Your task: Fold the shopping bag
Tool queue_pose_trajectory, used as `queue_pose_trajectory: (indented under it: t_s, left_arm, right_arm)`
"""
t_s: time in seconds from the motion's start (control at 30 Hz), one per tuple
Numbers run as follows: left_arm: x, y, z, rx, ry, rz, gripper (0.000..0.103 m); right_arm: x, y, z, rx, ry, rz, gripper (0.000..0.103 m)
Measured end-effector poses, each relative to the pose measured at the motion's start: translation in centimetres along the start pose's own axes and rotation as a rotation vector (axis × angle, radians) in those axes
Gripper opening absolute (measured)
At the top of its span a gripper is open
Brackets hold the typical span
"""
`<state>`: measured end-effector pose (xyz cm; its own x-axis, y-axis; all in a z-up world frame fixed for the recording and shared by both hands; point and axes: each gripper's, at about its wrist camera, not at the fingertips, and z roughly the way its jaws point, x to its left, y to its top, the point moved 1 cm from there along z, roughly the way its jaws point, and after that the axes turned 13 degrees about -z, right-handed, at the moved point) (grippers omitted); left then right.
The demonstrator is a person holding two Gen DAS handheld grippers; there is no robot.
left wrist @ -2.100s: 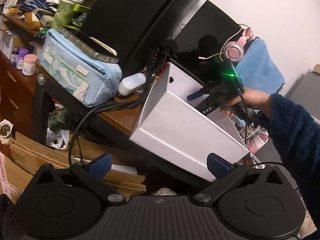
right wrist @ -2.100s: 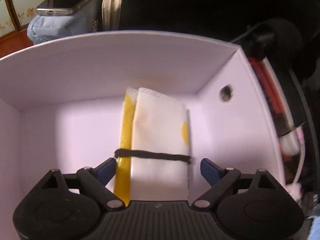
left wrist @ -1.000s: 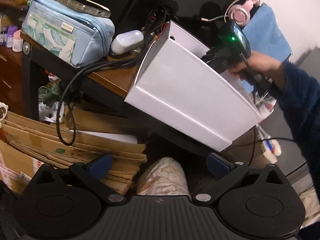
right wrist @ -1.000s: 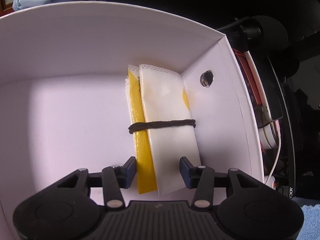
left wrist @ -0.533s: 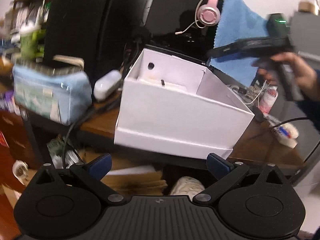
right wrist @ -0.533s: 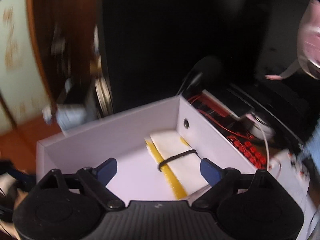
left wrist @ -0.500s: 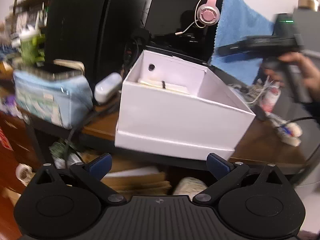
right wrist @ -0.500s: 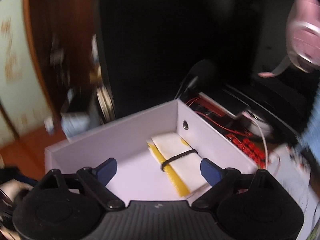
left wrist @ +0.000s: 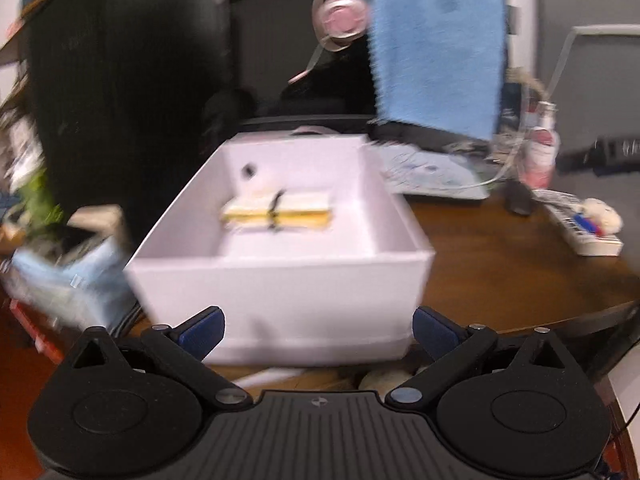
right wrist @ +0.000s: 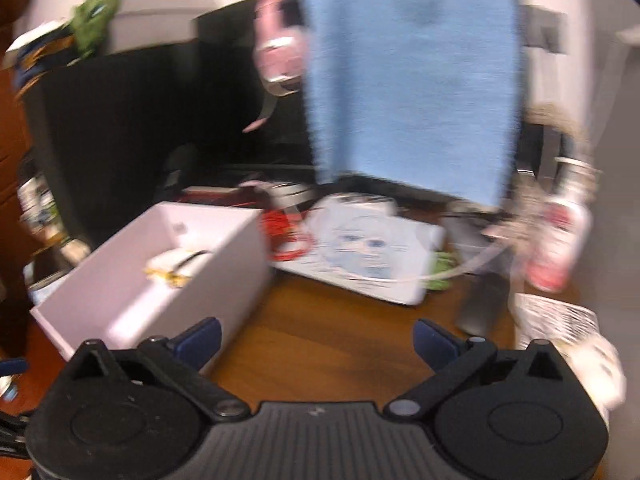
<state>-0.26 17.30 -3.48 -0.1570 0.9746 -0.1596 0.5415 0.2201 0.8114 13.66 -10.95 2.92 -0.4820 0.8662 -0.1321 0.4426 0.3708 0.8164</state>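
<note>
The folded shopping bag [left wrist: 280, 209], white and yellow with a black band around its middle, lies on the floor of an open white box [left wrist: 280, 300] on a wooden desk. It also shows small in the right wrist view as the folded bag [right wrist: 174, 266] inside the white box [right wrist: 224, 276]. My left gripper [left wrist: 318, 330] is open, held in front of the box's near wall with nothing between its fingers. My right gripper [right wrist: 316, 338] is open and empty over bare desk to the right of the box. Both views are motion-blurred.
A blue towel [left wrist: 436, 48] and pink headphones [left wrist: 340, 20] hang behind the box. A light blue pouch [left wrist: 68, 284] sits left of it. A white printed pad [right wrist: 372, 256], red cables [right wrist: 288, 232], a red-and-white bottle [right wrist: 560, 248] and a dark monitor crowd the desk's back.
The right gripper closed on the banded bag in the box, then opened and drew back and to the right, leaving the bag there. The left gripper swung up to face the box.
</note>
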Motion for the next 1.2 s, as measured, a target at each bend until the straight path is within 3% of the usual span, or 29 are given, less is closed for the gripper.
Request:
queue_pose_trajectory:
  t_s: [0.07, 0.2, 0.27, 0.37, 0.57, 0.7, 0.97, 1.07, 1.13, 1.2]
  left_arm:
    - [-1.5, 0.9, 0.6, 0.023, 0.022, 0.044, 0.102]
    - [-4.3, 1.2, 2.2, -0.089, 0.163, 0.171, 0.102]
    - [-4.6, 1.3, 2.6, -0.067, 0.100, 0.095, 0.102]
    - [-5.2, 1.3, 3.3, -0.014, -0.003, 0.020, 0.102]
    - [-6.9, 0.7, 1.6, -0.023, -0.106, 0.012, 0.101]
    - [-7.2, 0.8, 1.4, -0.047, -0.111, -0.061, 0.101]
    - [-9.9, 2.1, 0.8, -0.050, -0.081, -0.058, 0.102]
    - [-10.5, 2.1, 0.2, -0.051, -0.119, -0.051, 0.102]
    - [-10.5, 2.2, -0.1, -0.037, -0.158, -0.069, 0.102]
    - [-11.0, 2.2, -0.3, -0.040, -0.150, -0.047, 0.102]
  right_arm:
    - [-0.7, -1.6, -0.7, 0.026, -0.056, 0.009, 0.102]
    - [-1.8, -4.0, -1.4, 0.130, -0.080, 0.024, 0.101]
    - [-1.6, -5.0, -1.8, 0.139, -0.085, -0.046, 0.101]
    - [-0.8, -6.5, -1.7, 0.142, -0.188, -0.096, 0.101]
    - [-0.6, -8.1, -1.8, 0.153, -0.196, 0.038, 0.101]
    - [0.1, -8.2, -3.0, 0.125, -0.256, 0.067, 0.102]
    - [0.6, -8.4, -6.1, 0.084, -0.299, 0.112, 0.102]
    - [0.7, -8.4, -7.4, 0.074, -0.298, 0.113, 0.102]
    - [1.1, -8.2, -8.2, 0.079, -0.347, 0.101, 0.102]
    - [1.5, -8.2, -8.8, 0.078, -0.406, 0.095, 0.102]
